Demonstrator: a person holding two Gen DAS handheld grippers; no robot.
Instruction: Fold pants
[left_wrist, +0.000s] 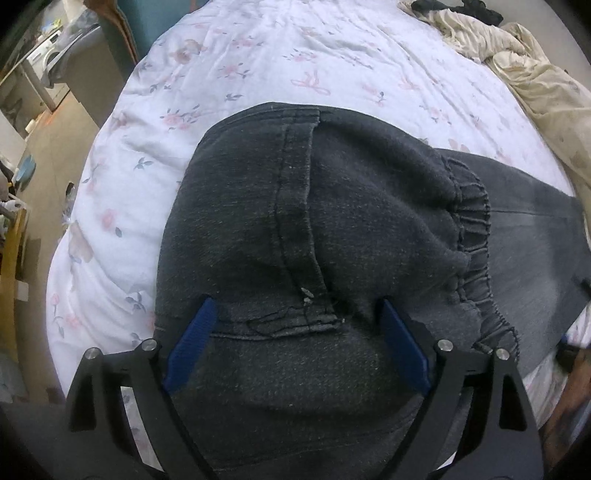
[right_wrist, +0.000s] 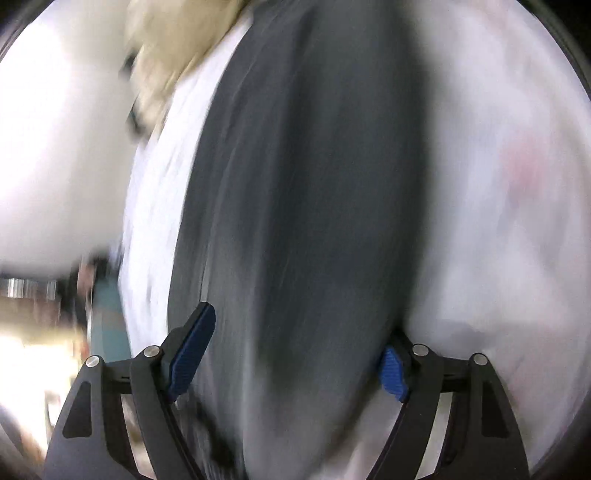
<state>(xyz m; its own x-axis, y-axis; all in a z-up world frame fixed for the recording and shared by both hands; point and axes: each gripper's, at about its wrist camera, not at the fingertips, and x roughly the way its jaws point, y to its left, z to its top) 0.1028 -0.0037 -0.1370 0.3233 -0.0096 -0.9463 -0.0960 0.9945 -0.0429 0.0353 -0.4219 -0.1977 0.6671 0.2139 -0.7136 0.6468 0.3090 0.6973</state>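
My left gripper (left_wrist: 297, 328) points steeply down with its two blue pads (left_wrist: 192, 343) spread wide; the pads stand apart over the cloth and pinch nothing. Directly beneath it lies one pair of dark grey pants (left_wrist: 295, 206), folded over on itself, with a stitched seam running up the middle and the gathered elastic waistband (left_wrist: 474, 236) to the right, resting on a paler grey layer of the same garment. My right gripper (right_wrist: 299, 350) is likewise spread, its pads clear of the cloth; that view is heavily blurred and shows only a long dark band of the pants (right_wrist: 306, 184) running away from it. The supporting surface is a bed (left_wrist: 258, 62) covered by one white sheet with a pink floral print. Further off, one crumpled cream cloth (left_wrist: 517, 70) lies at the far right edge of the bed, with a dark item (left_wrist: 469, 9) beyond it. To the left, beyond the bed edge, a beige floor (left_wrist: 51, 155) and a washing machine (left_wrist: 48, 55) are visible.
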